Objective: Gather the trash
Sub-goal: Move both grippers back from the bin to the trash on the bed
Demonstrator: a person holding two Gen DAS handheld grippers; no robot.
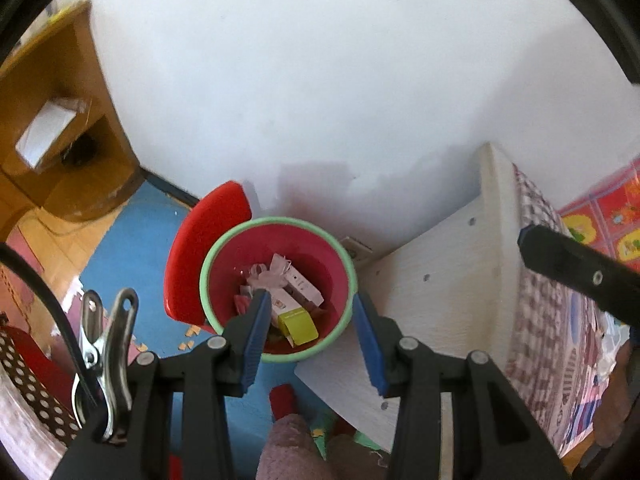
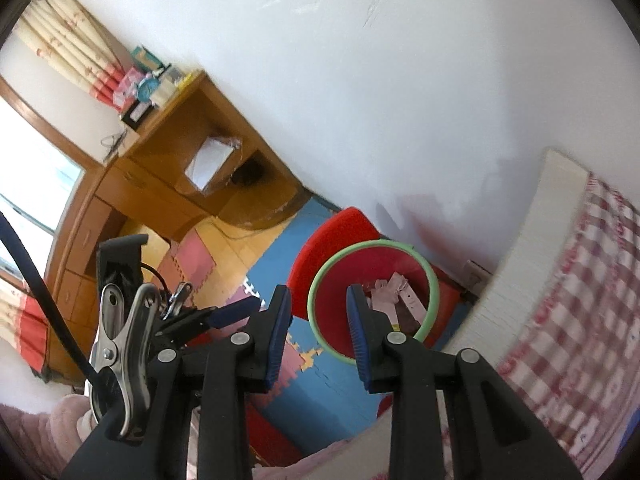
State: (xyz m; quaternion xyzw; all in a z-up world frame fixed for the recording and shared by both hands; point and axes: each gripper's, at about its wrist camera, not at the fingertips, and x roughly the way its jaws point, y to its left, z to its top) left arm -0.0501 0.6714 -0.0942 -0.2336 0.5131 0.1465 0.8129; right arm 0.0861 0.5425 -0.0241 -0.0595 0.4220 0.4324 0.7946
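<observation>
The blue floor mat [image 1: 132, 252] carries the trash bin [image 1: 340, 264] and paper scraps [image 1: 190, 338].

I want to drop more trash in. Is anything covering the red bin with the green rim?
Nothing visible covers the red bin with the green rim. Its mouth is open, with paper scraps and a yellow-green box inside. The left gripper is above it, jaws apart and empty.

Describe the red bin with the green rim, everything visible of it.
The bin is a round, plastic-looking bucket, red inside with a pale green rim. It stands upright and open on the blue floor mat, close to the white wall and beside the white bed frame. A red lid leans behind it. Inside lie small cartons, crumpled paper and a yellow-green box.
</observation>
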